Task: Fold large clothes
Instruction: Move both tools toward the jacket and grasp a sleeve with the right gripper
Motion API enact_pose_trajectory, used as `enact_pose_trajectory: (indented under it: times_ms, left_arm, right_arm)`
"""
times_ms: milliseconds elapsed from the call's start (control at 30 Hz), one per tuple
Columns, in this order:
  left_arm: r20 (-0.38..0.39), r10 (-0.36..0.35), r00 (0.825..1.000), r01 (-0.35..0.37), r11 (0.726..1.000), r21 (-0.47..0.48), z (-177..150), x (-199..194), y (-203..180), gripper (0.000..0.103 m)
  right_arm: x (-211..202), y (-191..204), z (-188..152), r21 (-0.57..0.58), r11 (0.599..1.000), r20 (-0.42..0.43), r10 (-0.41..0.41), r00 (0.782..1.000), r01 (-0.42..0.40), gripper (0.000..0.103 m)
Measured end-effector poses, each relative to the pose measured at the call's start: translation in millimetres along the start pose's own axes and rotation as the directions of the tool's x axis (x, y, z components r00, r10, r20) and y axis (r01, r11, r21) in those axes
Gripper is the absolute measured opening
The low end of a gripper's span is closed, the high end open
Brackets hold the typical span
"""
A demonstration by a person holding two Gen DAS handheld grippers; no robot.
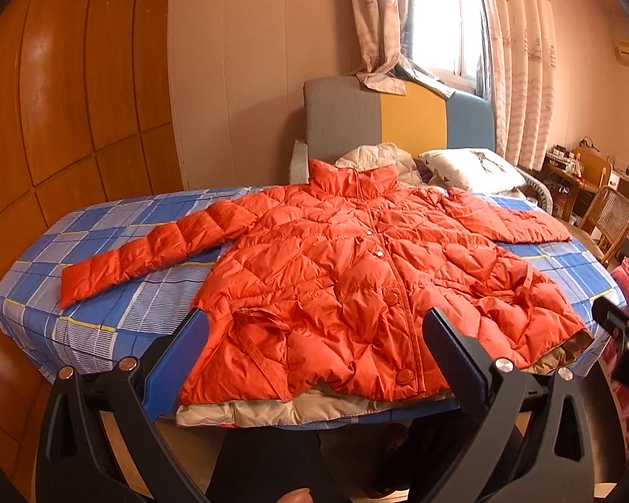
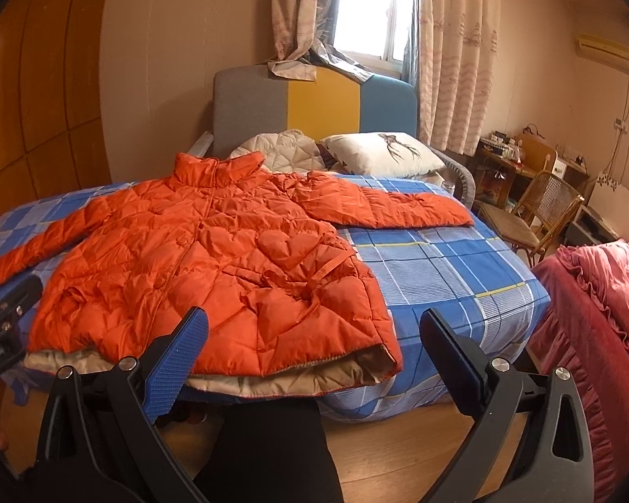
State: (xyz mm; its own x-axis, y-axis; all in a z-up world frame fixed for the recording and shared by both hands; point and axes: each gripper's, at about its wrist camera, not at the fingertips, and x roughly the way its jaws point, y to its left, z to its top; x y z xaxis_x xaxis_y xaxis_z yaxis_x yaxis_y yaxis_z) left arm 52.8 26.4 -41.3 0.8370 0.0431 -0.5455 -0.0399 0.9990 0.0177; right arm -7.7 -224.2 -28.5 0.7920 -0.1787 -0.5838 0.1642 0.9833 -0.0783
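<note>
the orange jacket (image 1: 356,276) lies front-up with sleeves spread on the bed (image 2: 440,260), ready for folding, while both the left gripper (image 1: 314,348) and right gripper (image 2: 314,348) hover empty, fingers spread.

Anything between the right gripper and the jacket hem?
Nothing: in the right wrist view, the open right gripper faces the orange jacket hem unobstructed.
</note>
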Motion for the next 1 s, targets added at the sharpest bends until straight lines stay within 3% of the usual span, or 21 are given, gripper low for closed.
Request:
enact_pose_trajectory:
  times_ms: [300,533,733,1000]
  left_arm:
    - [-0.046,-0.028,0.999,0.028,0.999,0.017,12,34,-9,0.101]
    - [-0.09,-0.051,0.995,0.054,0.998,0.029,23,69,-19,0.101]
    - [-0.141,-0.092,0.986,0.089,0.996,-0.023,29,105,-18,0.101]
    - [-0.182,-0.044,0.982,0.043,0.999,-0.009,44,161,-23,0.101]
  right_arm:
    - [47,-14,18,0.045,0.999,-0.064,-0.026,0.998,0.029,0.1]
    - [93,-35,28,0.07,0.992,-0.116,-0.096,0.989,0.105,0.1]
    - [136,-55,35,0.075,0.987,-0.176,-0.129,0.976,0.144,0.1]
    - [214,-96,54,0.138,0.969,-0.257,-0.164,0.952,0.204,0.1]
